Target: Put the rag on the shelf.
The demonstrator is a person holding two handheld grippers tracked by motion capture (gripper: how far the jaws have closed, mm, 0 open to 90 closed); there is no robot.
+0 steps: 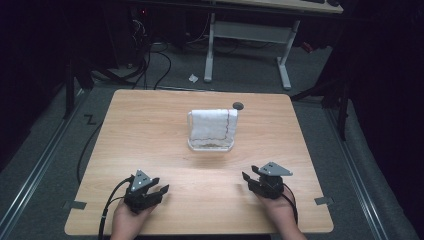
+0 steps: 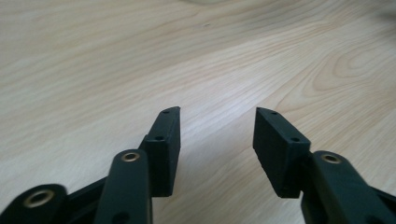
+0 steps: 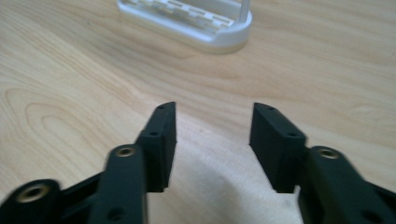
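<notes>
Left gripper [image 2: 218, 116]: jaws spread apart, nothing between them, over bare wooden table [image 2: 93, 70]; held at the near left edge. Right gripper [image 3: 215, 112]: jaws likewise parted and empty, near right, pointed toward the rack. White rack [image 3: 196, 25]: its base alone seen in the right gripper view, upper part cut off. From the high view, a white towel [image 1: 212, 124] with a dark edge stripe draped over the rack at table centre, hiding its frame. Small dark disc [image 1: 238, 105] just beyond: unidentifiable. No legible writing anywhere.
</notes>
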